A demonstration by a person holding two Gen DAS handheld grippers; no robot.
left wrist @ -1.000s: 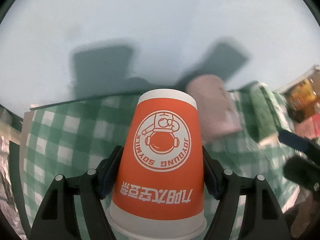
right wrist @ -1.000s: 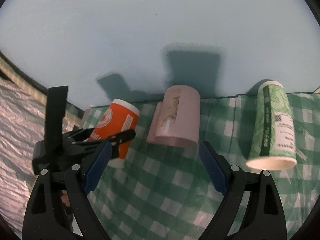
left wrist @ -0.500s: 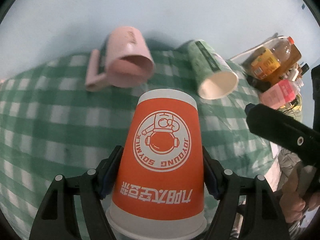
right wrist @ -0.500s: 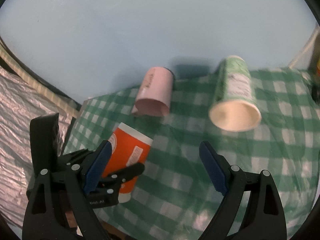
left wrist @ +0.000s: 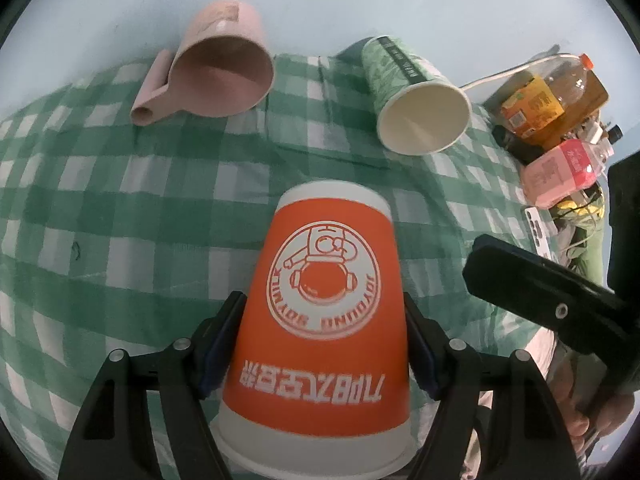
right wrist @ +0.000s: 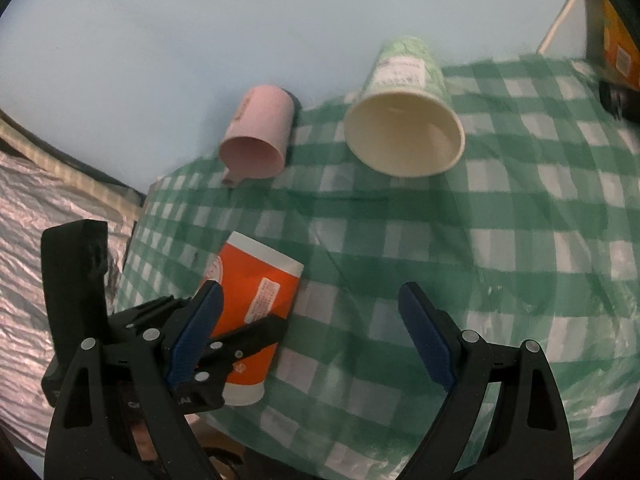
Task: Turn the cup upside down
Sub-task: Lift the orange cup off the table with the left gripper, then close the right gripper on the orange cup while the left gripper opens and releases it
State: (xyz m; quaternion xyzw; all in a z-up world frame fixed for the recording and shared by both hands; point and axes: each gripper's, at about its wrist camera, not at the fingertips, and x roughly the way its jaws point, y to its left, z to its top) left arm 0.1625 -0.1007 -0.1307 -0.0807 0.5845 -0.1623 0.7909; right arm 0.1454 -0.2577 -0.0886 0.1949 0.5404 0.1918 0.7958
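My left gripper is shut on an orange paper cup with a white logo. The cup's base points away from me and its rim is toward the camera, above the green checked cloth. The same cup shows in the right wrist view, held tilted by the left gripper near the cloth's left edge. My right gripper is open and empty over the cloth; its body also shows in the left wrist view.
A pink mug and a green paper cup sit at the back of the cloth, openings toward me. Bottles and packets stand at the right. A silver foil surface lies left of the table.
Both views have tilted down toward the cloth. The orange cup stays gripped in my left gripper. The pink mug and green cup now show their open mouths, closer in view.
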